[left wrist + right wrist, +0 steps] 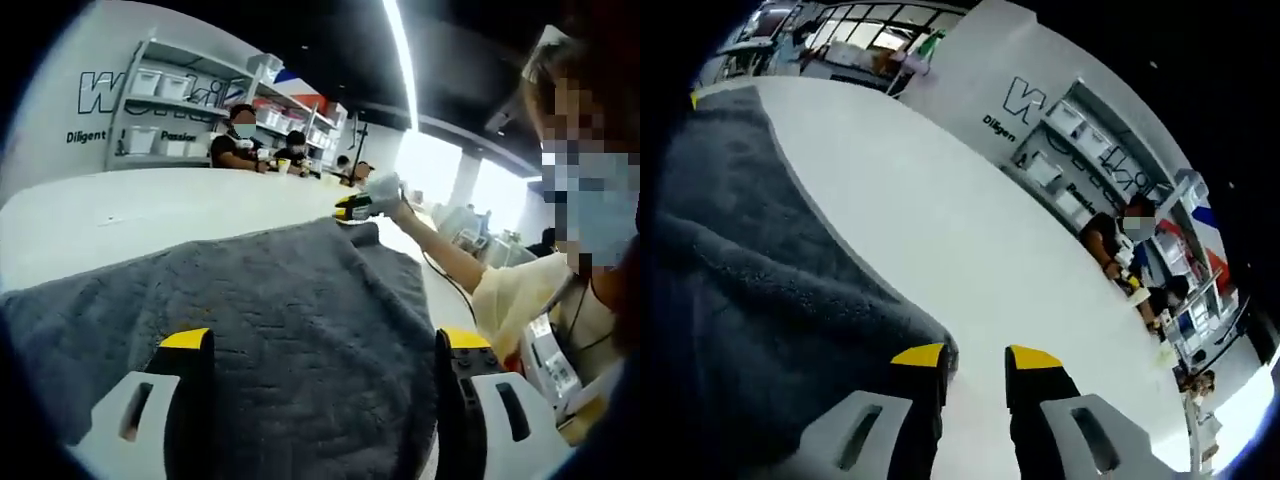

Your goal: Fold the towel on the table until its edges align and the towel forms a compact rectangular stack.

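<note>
Left gripper point(325, 345): black jaws, yellow tips, white slotted bases; person point(560, 300) wears pale yellow sleeve, blue mask.

In the left gripper view the grey towel point(290, 330) is running out past the bottom edge, and the left gripper point(325, 345) is covering part of its near side. The right gripper point(352, 207) is showing small at the towel's far corner, its jaws too small to read. In the right gripper view the towel point(750, 300) is being cut off at the left edge. The lettering point(1060, 140) on the far wall is partly hiding behind shelves point(1110, 150).
</note>
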A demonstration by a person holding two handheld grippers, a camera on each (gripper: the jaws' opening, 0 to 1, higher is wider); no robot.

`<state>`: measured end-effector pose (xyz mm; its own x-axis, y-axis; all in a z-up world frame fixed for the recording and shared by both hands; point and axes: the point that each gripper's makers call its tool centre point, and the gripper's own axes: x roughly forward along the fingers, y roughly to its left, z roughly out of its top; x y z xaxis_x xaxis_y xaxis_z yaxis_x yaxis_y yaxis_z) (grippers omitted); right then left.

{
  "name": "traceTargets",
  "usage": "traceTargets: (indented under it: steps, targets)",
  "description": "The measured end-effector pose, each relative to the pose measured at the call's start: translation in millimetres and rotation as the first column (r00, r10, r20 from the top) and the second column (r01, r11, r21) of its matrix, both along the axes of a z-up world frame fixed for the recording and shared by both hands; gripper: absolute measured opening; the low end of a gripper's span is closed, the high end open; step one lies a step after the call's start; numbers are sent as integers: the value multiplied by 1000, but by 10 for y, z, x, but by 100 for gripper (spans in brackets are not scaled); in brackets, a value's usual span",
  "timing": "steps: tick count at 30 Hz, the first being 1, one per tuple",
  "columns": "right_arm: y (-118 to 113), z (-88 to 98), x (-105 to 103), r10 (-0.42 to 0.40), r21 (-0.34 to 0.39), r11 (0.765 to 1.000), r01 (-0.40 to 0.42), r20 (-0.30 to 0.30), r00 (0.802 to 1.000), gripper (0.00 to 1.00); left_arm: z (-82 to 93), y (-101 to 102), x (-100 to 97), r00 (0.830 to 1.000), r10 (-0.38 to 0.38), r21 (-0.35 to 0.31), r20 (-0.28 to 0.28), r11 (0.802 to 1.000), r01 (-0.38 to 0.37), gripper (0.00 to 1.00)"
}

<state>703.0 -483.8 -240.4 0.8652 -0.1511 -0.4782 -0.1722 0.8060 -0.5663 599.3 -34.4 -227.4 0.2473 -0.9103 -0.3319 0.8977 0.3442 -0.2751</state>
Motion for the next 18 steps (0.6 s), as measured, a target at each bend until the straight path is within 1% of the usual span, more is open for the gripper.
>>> traceTargets:
  steps: [5, 7, 9, 10, 11, 12, 13, 16, 17, 18]
  targets:
    - [192, 61, -79, 51, 29, 998, -52, 23, 998, 22, -16, 2, 9, 1000, 3, 5, 0, 1000, -3, 89]
    - [280, 76, -111, 77, 50, 996, -78, 21, 997, 25, -31, -5, 3, 1000, 1, 7, -3, 1000, -1, 89]
    - [477, 48, -179, 134, 126, 983, -132, -7, 991, 29, -42, -5, 13, 1000, 2, 10, -8, 1000, -2, 89]
    - [590, 67, -215, 170, 156, 973, -167, -4, 985, 30, -50, -6, 19, 1000, 2, 11, -13, 1000, -2, 89]
    - [686, 110, -245, 196, 183, 964, -195, 13, 981, 31, -52, -8, 21, 1000, 2, 11, -16, 1000, -2, 89]
    - [768, 149, -287, 216, 204, 955, -216, 25, 976, 33, -56, -15, 15, 1000, 2, 10, -17, 1000, -2, 89]
    - [828, 169, -345, 230, 215, 949, -229, 20, 973, 35, -57, -18, 13, 1000, 1, 10, -17, 1000, -1, 89]
    - [945, 200, -500, 256, 207, 946, -250, -4, 967, 47, -62, -14, 13, 1000, 0, 12, -20, 1000, 0, 89]
    - [967, 210, -544, 256, 206, 946, -249, -7, 967, 51, -67, -13, 11, 1000, 0, 14, -21, 1000, 1, 89]
    - [985, 216, -588, 254, 212, 946, -246, -10, 967, 59, -68, -11, 12, 1000, 0, 15, -22, 1000, 1, 89]
